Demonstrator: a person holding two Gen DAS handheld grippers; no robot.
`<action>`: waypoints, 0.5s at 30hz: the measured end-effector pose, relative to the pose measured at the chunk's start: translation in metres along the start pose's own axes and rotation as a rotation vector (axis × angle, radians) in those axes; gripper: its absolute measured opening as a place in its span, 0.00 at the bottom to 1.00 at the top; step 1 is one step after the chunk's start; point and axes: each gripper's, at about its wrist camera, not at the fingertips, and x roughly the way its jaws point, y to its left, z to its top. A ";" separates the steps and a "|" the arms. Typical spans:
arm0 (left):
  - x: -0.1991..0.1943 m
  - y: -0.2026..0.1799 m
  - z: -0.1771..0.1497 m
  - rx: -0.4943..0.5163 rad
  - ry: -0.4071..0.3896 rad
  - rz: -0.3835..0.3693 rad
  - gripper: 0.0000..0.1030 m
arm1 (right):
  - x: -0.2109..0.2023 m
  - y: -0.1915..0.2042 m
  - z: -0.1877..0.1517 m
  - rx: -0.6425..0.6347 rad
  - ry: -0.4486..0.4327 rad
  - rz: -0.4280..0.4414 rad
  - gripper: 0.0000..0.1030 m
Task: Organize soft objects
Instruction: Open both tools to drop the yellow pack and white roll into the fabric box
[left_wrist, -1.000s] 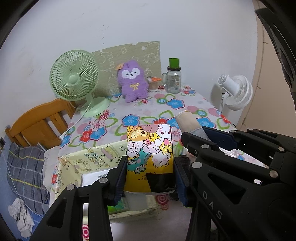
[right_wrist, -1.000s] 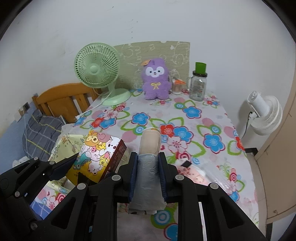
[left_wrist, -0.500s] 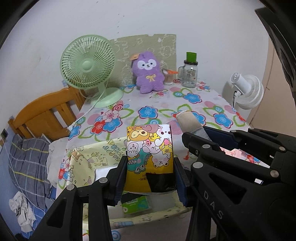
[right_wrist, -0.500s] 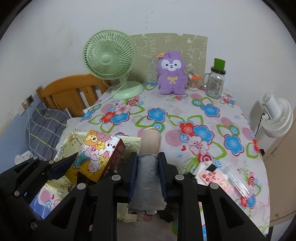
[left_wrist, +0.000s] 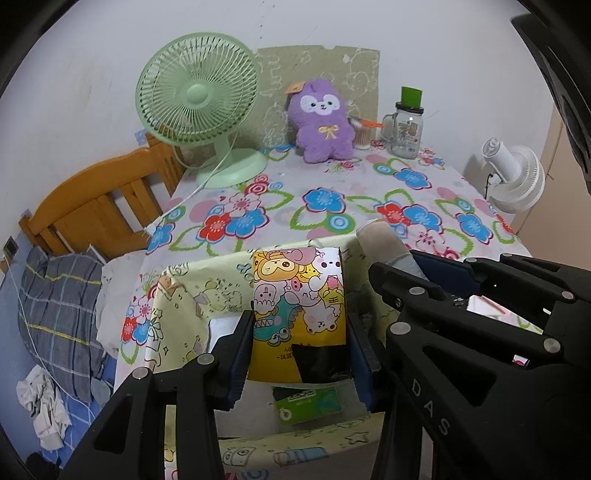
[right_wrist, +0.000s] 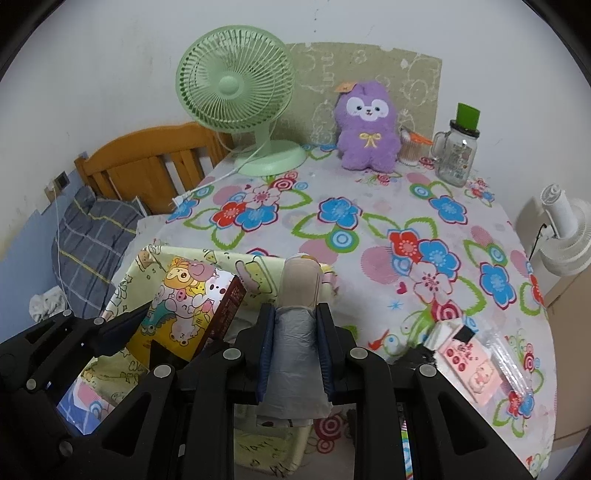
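Pink packets (right_wrist: 467, 363) by the tabletop's near right edge show only in the right view. Left gripper (left_wrist: 300, 334) squeezes a flat, shiny cartoon pack (left_wrist: 298, 310) over the yellow bin (left_wrist: 192, 295). Right gripper (right_wrist: 295, 345) squeezes a soft grey-and-tan roll (right_wrist: 297, 325) beside it.

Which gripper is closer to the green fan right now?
Left. The left gripper sits on the fan's side of the table; the right gripper is farther right.
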 end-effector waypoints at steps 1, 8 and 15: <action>0.002 0.002 -0.001 -0.003 0.004 0.000 0.48 | 0.003 0.002 0.000 -0.005 0.007 0.001 0.25; 0.019 0.019 -0.008 -0.041 0.046 0.017 0.50 | 0.023 0.015 -0.001 -0.041 0.046 0.005 0.25; 0.032 0.029 -0.015 -0.056 0.087 0.030 0.62 | 0.031 0.020 0.000 -0.061 0.054 0.006 0.27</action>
